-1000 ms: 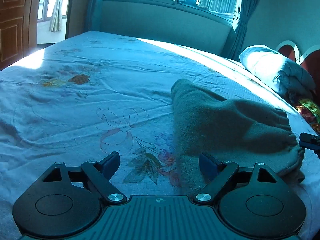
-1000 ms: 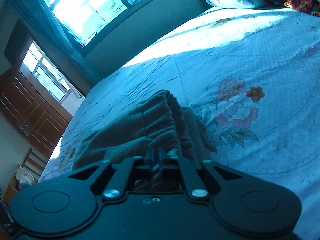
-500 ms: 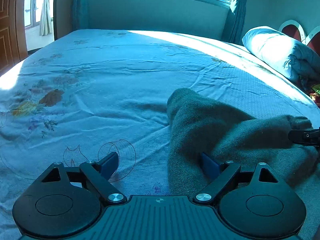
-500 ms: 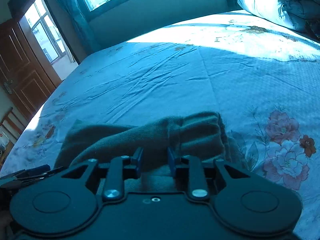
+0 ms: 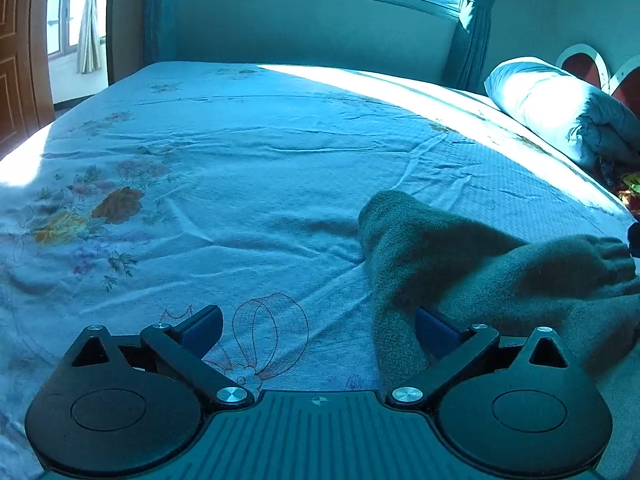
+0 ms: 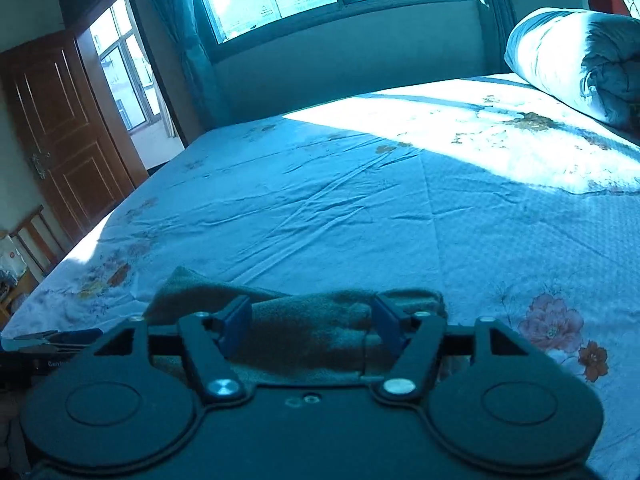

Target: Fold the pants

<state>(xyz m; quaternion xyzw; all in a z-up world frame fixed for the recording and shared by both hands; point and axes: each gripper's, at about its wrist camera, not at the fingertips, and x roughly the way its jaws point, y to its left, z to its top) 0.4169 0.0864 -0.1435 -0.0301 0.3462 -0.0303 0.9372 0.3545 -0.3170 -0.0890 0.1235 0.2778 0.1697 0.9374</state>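
Both claws I see spread wide. On my left wrist view, the left gripper [image 5: 318,326] is released, the dark pants [image 5: 472,276] bunched on the floral bedsheet [image 5: 248,184] by its right finger. On my right, the right gripper [image 6: 310,322] gapes, straddling the pants [image 6: 304,328]. No legible writing.

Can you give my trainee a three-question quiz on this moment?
1. True or false: the right gripper is open.
2. What do the pants lie on: A) bed, B) chair, C) floor?
3. Fill in: beside the left gripper, the pants cover its ___ finger's side.

Key: 1 true, fingers apart over the pants. 2 A, the bed. 3 right.
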